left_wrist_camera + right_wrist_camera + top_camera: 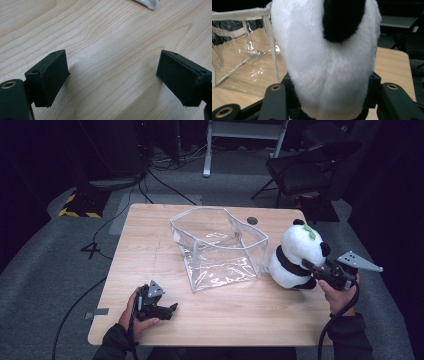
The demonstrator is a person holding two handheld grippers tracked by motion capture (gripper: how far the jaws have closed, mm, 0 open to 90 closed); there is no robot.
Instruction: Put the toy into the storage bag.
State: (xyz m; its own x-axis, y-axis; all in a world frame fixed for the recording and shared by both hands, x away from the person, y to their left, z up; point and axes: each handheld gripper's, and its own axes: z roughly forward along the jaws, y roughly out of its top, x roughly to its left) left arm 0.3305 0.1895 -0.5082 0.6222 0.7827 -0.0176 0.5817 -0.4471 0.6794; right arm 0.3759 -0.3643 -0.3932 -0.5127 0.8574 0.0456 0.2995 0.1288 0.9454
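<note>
While the right gripper [309, 266] had its jaws on either side of the panda plush [295, 256], the toy sat upright near the right edge of the table [150, 265], just beside the clear bag [220, 247], at its right wall. In the right gripper view the jaws flanked the plush's [322, 65] lower body, fur bulging between them, so the pads were pressing on it: gripped.

Plush looks: white fluffy body, black ears, black band across the shoulders and arms, small green tuft on top of the head. In the right gripper view it was mostly white fur with one black patch up top.

Left gripper [159, 307] rested low at the near left part of the table, well apart from plush and bag. In the left gripper view the jaws stood wide apart, bare wood between them, nothing held [110, 75].

Bag was a transparent plastic box shape with pale trim, mouth open upward, standing mid-table; nothing seen in it.

Counts: one panda plush, one clear bag, one table, two grippers, two hands. One round dark grommet hole [252, 220] in the tabletop behind the bag. One dark chair [305, 167] on the floor beyond the far right corner.
</note>
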